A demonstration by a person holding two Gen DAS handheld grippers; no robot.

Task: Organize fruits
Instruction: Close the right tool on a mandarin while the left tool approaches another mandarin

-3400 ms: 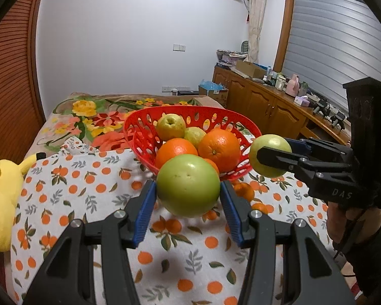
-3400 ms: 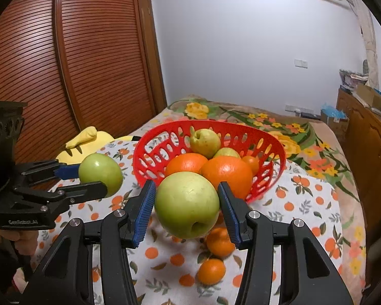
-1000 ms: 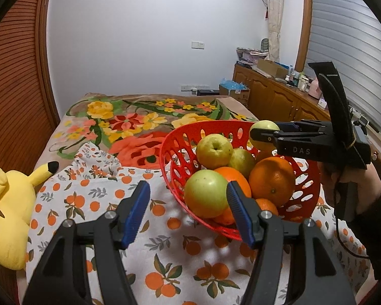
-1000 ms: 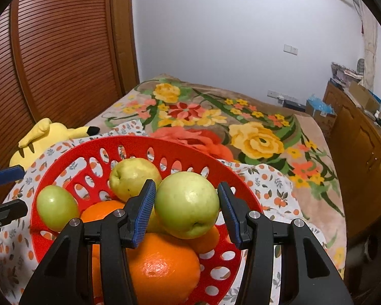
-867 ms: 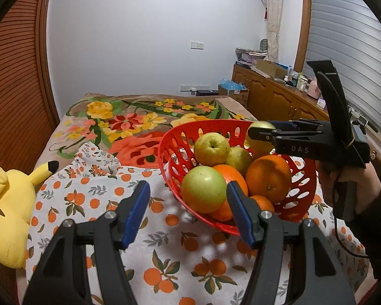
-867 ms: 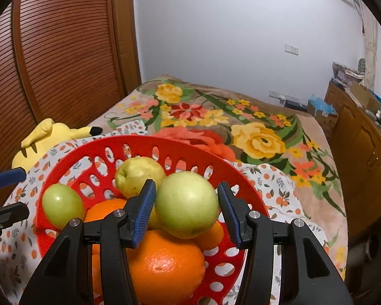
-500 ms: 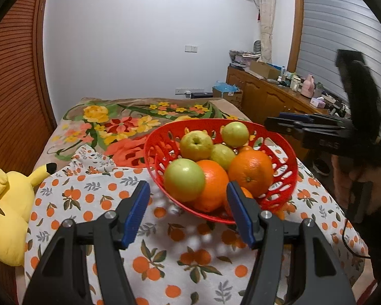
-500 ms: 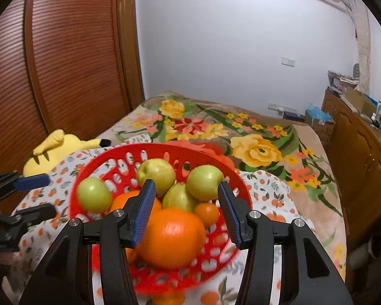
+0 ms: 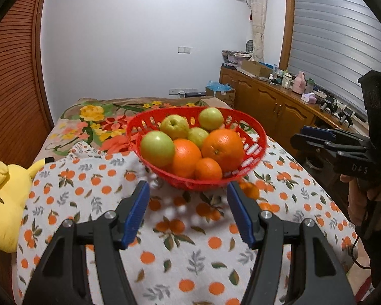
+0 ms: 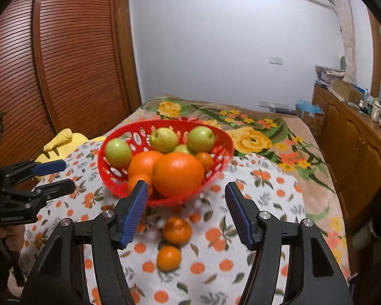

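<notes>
Now the red basket (image 9: 260,142) holds green apples (image 9: 157,148) and oranges (image 9: 222,146).

Red basket (image 9: 251,150), green apples (image 9: 157,148), orange oranges (image 9: 222,146), white orange-printed cloth (image 9: 185,254), yellow plush toy (image 9: 5,203).

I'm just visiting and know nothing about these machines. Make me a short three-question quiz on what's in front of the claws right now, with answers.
1. True or false: the left claw holds a green apple.
2. How many small oranges lie loose on the tablecloth, outside the red basket, in the right wrist view?
3. Multiple choice: the yellow plush toy lies A) inside the basket, B) on the bed beside the cloth, C) on the wooden cabinet.

Key:
1. False. Nothing is between its pads; the right claw is also empty, its jaws opening.
2. Two: the second lies nearer the camera.
3. B.
</notes>
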